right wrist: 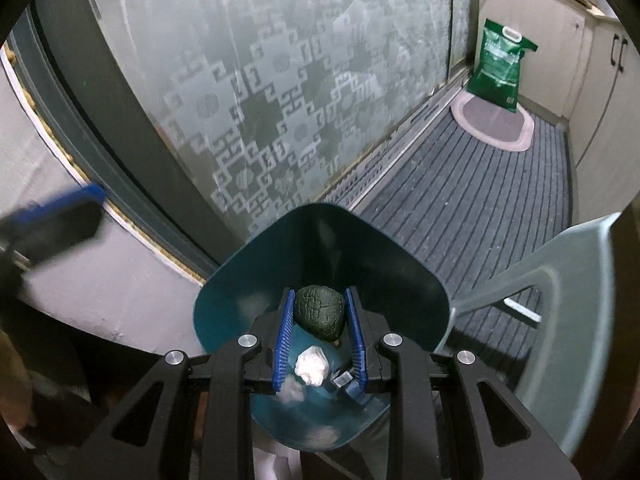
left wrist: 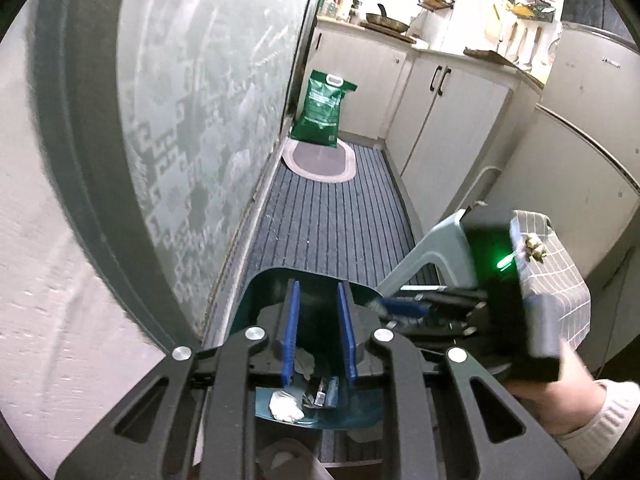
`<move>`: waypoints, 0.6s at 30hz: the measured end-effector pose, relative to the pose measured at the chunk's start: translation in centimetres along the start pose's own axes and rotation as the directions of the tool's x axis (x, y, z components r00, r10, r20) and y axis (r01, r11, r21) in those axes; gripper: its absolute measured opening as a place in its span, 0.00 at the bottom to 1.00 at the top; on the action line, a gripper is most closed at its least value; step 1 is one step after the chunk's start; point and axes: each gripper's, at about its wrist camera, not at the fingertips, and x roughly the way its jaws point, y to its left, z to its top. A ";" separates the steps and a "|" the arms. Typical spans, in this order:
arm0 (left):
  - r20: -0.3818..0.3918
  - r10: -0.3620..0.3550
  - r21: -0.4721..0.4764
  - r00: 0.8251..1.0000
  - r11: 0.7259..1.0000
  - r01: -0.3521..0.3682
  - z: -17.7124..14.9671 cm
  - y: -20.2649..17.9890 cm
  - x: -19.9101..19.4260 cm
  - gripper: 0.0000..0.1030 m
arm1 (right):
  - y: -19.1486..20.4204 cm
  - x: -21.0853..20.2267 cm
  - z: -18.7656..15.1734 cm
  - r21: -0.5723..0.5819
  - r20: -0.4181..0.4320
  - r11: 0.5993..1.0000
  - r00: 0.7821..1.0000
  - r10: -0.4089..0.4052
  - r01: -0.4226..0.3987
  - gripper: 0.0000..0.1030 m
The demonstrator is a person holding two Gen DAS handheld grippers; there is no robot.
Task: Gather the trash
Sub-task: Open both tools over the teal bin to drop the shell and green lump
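Note:
A teal trash bin stands on the floor below both grippers and also shows in the left wrist view. In it lie a crumpled white paper, more white scraps and a small wrapper. My right gripper is shut on a dark green crumpled lump and holds it over the bin's mouth. My left gripper is open and empty over the bin. The right gripper's body shows at the right of the left wrist view.
A frosted patterned glass door runs along the left. A grey striped mat covers the floor, with an oval rug and a green bag at the far end. White cabinets line the right. A grey plastic stool stands beside the bin.

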 end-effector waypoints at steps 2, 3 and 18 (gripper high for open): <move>0.015 -0.003 -0.004 1.000 1.000 0.003 0.2 0.2 -0.7 0.20 | 0.1 0.8 -0.3 -0.003 -0.021 1.000 1.000 0.000 0.000 0.25; 0.022 -0.003 -0.003 1.000 1.000 0.003 0.2 0.2 -0.9 0.20 | 0.2 1.3 -0.4 -0.006 -0.033 1.000 0.999 0.000 0.000 0.25; 0.083 -0.022 -0.016 0.996 1.000 0.023 0.9 0.6 -3.6 0.19 | 0.3 7.8 -3.8 -0.040 -0.210 0.999 0.977 -0.041 0.033 0.25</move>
